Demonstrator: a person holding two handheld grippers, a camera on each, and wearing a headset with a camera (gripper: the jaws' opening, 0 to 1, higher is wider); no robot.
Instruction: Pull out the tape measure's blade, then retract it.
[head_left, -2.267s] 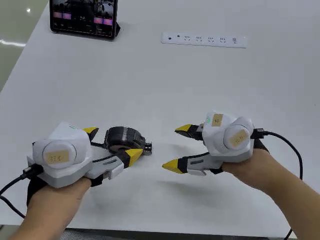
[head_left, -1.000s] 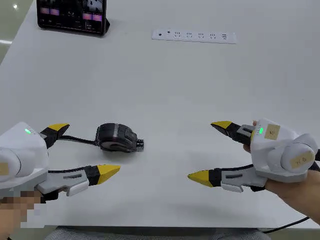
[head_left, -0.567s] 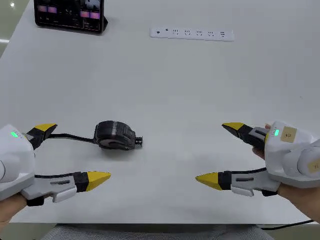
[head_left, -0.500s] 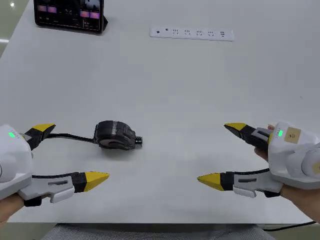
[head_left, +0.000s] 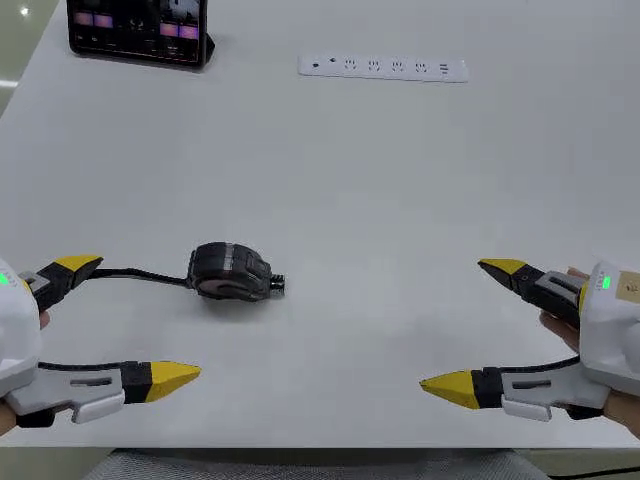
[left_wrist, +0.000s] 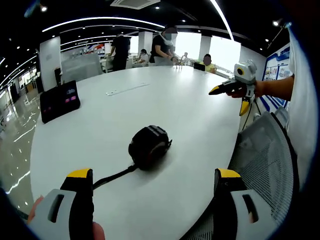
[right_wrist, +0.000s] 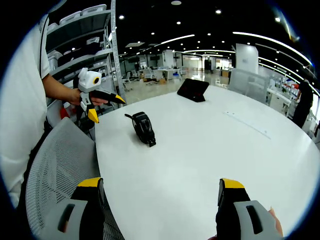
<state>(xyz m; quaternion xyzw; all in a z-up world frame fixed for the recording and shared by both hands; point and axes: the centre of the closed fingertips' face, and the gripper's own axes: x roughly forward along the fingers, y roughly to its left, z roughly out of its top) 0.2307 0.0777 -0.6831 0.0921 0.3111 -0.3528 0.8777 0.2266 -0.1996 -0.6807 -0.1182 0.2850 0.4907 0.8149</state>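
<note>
A black tape measure (head_left: 230, 272) lies on the white table (head_left: 330, 180), its blade drawn in, with a black strap (head_left: 140, 275) trailing left from it. It also shows in the left gripper view as the tape measure (left_wrist: 148, 145) and in the right gripper view as the tape measure (right_wrist: 144, 126). My left gripper (head_left: 135, 320) stands open at the table's near left, apart from the tape measure, nothing between its yellow-tipped fingers. My right gripper (head_left: 483, 325) stands open at the near right, far from the tape measure and holding nothing.
A white power strip (head_left: 383, 68) lies at the far middle of the table. A dark tablet (head_left: 137, 30) stands at the far left corner. A grey mesh chair (right_wrist: 65, 170) sits at the table's near edge. People stand far back in the room (left_wrist: 165, 45).
Both grippers have let go and drawn away from the tape measure, the left one leftward and the right one rightward toward the near edge. The tape measure lies still.
</note>
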